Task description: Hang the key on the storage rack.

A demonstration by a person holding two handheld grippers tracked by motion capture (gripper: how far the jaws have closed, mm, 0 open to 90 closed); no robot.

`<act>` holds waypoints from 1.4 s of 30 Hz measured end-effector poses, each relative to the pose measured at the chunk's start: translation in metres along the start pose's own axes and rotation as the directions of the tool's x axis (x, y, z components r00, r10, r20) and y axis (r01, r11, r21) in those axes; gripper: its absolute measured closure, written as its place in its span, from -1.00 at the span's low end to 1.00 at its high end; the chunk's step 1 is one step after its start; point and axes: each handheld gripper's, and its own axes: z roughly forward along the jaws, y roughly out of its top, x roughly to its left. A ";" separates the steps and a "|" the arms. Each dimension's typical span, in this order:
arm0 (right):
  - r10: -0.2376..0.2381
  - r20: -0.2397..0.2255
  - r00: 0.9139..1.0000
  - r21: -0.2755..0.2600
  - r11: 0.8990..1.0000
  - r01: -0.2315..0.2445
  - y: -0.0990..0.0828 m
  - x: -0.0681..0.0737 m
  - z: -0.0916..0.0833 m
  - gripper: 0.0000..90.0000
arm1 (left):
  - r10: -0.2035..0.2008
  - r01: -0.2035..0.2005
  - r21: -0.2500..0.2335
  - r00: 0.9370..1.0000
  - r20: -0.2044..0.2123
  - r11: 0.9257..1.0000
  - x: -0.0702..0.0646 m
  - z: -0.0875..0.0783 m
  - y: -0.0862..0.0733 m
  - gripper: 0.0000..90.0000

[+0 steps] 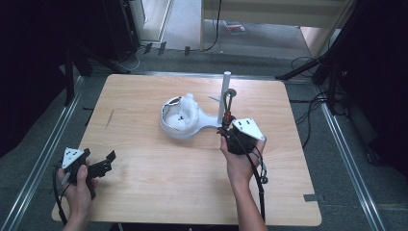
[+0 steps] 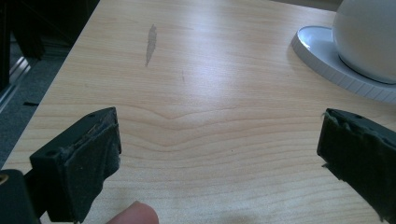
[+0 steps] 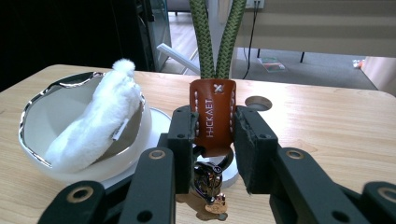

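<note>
Between my right tongs [image 3: 212, 140] sits the brown leather tab [image 3: 213, 114] of a keychain, pinched from both sides; its green cord loop [image 3: 215, 37] runs up out of the right gripper view, and a metal clasp with a small charm [image 3: 212, 189] dangles below, just over the desk [image 1: 159, 183]. From the high view the right tongs [image 1: 226, 131] are at the foot of a white post [image 1: 224, 96], and the cord seems to hang from a hook up on it, though I can't tell how it's attached. Risk one: the pads only catch the tab's edges, so a twist or a sideways pull could let the leather slip out. Risk two: if the loop is hooked and I pull down or away instead of lifting, the post stand may tip or drag, and its base joins the white bowl [image 1: 180, 120] right beside it, which holds a white fluffy thing [image 3: 95, 126] leaning on its rim; that could spill. The dangling clasp could also snag the base. My left tongs [image 2: 215, 154] are spread wide with nothing between them, low over bare desk at the near left corner, well apart from the bowl, so no help steadying the stand from there. Hard to make out: the post top and hook, the dark bits inside the bowl, and the clasp's shape. The bowl's rim is cut off at the edge of the left gripper view.
</note>
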 end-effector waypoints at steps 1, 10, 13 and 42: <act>0.001 0.001 1.000 0.001 1.000 -0.001 0.000 0.000 0.001 0.56 | 0.000 0.000 0.000 1.000 0.000 1.000 0.000 0.000 0.000 -0.99; 0.000 0.011 1.000 0.034 0.999 0.000 -0.003 -0.002 0.016 0.56 | -0.008 0.008 0.006 1.000 0.005 1.000 0.001 0.000 0.000 -0.99; -0.002 0.014 1.000 0.044 0.999 0.001 -0.004 -0.002 0.021 0.56 | -0.009 0.009 0.009 1.000 0.006 1.000 0.001 0.000 0.000 -0.99; 0.001 -0.059 0.998 0.057 0.998 0.002 -0.014 -0.015 0.025 -0.20 | -0.011 0.011 0.018 1.000 0.016 1.000 0.001 0.001 0.000 -0.99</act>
